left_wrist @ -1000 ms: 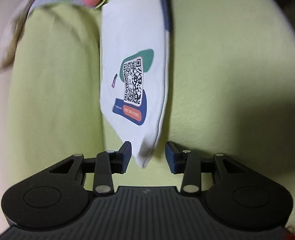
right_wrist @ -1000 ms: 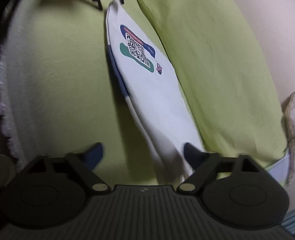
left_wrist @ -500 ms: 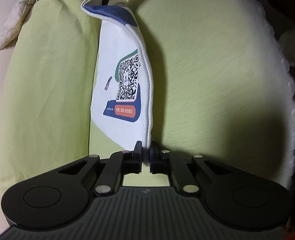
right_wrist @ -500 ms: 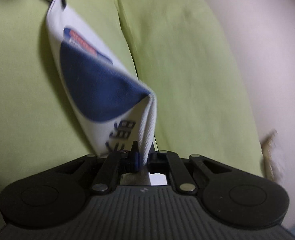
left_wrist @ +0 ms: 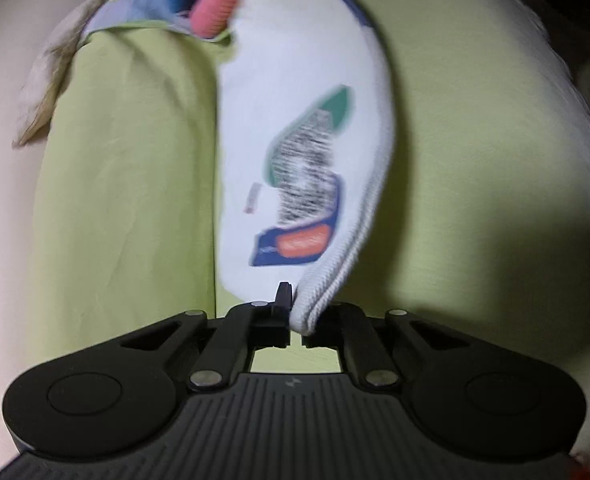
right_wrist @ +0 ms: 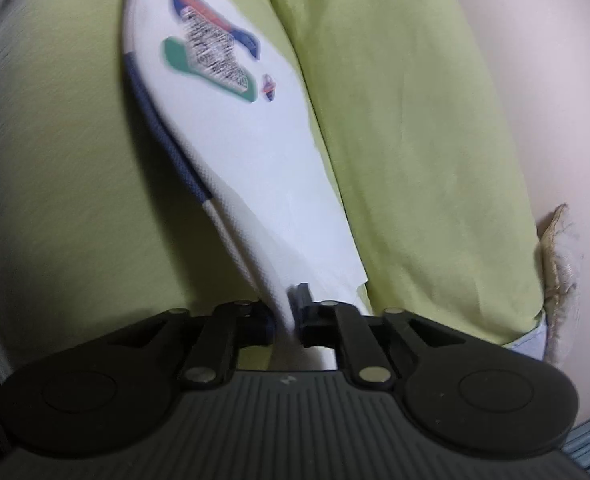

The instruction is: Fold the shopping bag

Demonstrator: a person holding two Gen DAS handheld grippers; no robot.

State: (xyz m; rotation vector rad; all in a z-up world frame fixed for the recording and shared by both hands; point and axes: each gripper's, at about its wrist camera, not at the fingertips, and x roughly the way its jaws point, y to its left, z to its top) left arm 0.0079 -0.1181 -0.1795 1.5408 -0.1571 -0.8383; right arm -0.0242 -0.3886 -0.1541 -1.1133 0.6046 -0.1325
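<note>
A white shopping bag (left_wrist: pixel 295 128) with a printed code patch, green, blue and orange marks, is stretched between both grippers above a light green cushion (left_wrist: pixel 127 184). My left gripper (left_wrist: pixel 295 312) is shut on the bag's near corner, at its ribbed white edge. In the right wrist view the same bag (right_wrist: pixel 235 152) runs away from me, a dark blue trim along its left edge. My right gripper (right_wrist: pixel 291 312) is shut on the opposite end of the bag. Both views are blurred by motion.
Two green cushions (right_wrist: pixel 407 160) meet in a seam under the bag. A person's colourful sleeve with a pink cuff (left_wrist: pixel 215 0) shows at the top of the left wrist view. A frayed beige fabric edge (right_wrist: pixel 559 264) and a pale surface (right_wrist: pixel 535 80) lie to the right.
Both grippers went from open to shut on the bag's ends. The bag, lying flat a second ago, is now lifted and pulled taut, and the folded blue side has turned back to the printed face.
</note>
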